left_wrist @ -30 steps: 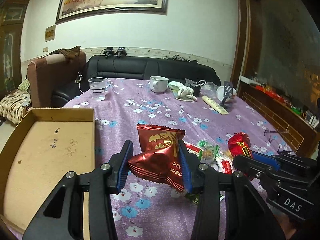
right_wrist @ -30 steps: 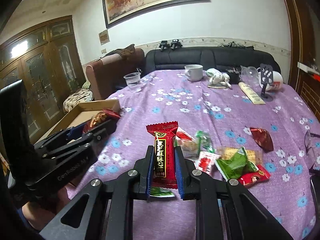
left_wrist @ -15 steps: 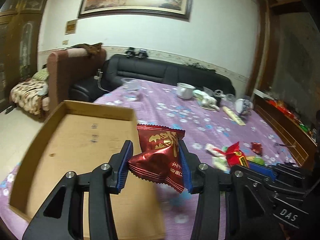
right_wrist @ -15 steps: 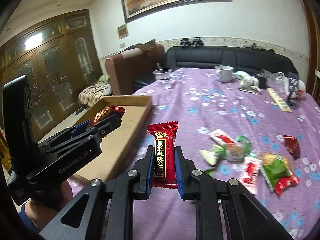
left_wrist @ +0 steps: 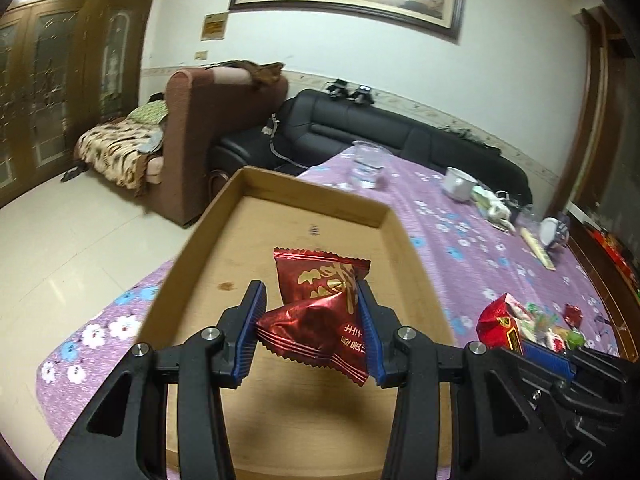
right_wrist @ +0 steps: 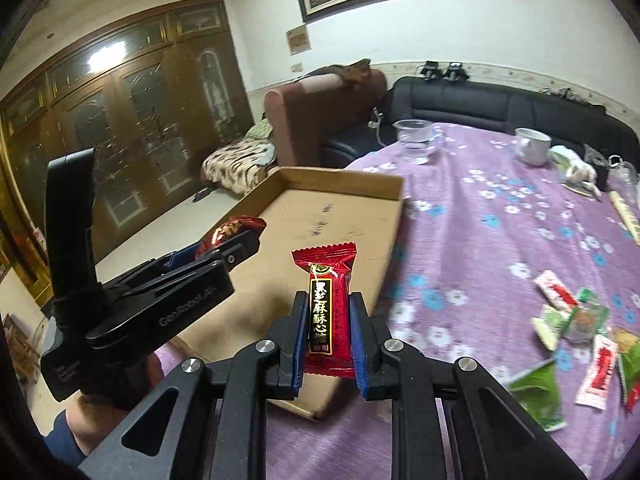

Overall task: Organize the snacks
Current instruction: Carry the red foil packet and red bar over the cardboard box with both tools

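My left gripper (left_wrist: pixel 310 334) is shut on a puffy dark red snack bag (left_wrist: pixel 320 312) with gold print, held over the floor of the shallow cardboard tray (left_wrist: pixel 312 204). In the right wrist view that same left gripper (right_wrist: pixel 224 248) hovers over the tray's near left part. My right gripper (right_wrist: pixel 326 340) is shut on a narrow red candy bar wrapper (right_wrist: pixel 326 296) with black and gold lettering, above the tray's (right_wrist: pixel 340 178) near right corner. The right gripper (left_wrist: pixel 540 356) also shows low on the right of the left wrist view, the red wrapper (left_wrist: pixel 498 322) sticking out of it.
Loose snack packets (right_wrist: pixel 580 332) lie scattered on the purple flowered tablecloth (right_wrist: pixel 500 220) to the right of the tray. A clear plastic cup (right_wrist: pixel 416 140), a white mug (right_wrist: pixel 532 146) and small clutter stand at the far end. Sofas sit beyond the table.
Both grippers have swung left from over the snack pile to over the cardboard tray, each still gripping its packet. The tray now fills the middle of both views.
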Action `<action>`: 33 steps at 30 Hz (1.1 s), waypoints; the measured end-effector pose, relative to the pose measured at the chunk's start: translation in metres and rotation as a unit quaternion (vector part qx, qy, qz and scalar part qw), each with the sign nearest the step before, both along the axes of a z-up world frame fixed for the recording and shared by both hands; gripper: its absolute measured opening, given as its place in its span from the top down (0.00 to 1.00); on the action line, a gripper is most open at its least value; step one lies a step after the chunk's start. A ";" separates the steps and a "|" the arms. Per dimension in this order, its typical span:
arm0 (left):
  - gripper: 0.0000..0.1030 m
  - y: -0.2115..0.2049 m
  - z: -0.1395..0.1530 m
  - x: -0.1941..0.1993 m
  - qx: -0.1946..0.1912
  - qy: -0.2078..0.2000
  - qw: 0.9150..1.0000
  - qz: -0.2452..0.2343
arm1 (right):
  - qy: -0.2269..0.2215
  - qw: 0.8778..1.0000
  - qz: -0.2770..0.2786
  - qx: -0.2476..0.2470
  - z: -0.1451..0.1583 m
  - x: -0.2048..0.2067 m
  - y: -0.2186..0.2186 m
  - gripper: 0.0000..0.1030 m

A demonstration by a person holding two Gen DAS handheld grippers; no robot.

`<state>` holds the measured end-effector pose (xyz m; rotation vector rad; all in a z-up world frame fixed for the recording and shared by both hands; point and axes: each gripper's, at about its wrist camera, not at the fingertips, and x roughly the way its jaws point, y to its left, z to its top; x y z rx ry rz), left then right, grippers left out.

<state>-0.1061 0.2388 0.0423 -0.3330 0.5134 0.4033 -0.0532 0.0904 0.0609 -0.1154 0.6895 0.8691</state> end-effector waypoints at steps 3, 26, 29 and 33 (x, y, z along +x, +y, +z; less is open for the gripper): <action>0.58 0.013 -0.006 -0.002 -0.021 0.006 1.000 0.011 | 0.008 1.000 0.010 -0.005 -0.006 0.001 0.014 0.82; 0.58 0.014 -0.019 0.018 -0.023 0.073 0.997 0.019 | 0.046 0.997 0.054 -0.028 -0.041 0.006 0.035 0.78; 0.58 0.014 -0.019 0.017 -0.023 0.073 0.997 0.019 | 0.049 0.997 0.057 -0.031 -0.043 0.006 0.037 0.78; 0.58 0.015 -0.021 0.017 -0.023 0.074 0.997 0.019 | 0.047 0.997 0.061 -0.031 -0.042 0.001 0.037 0.78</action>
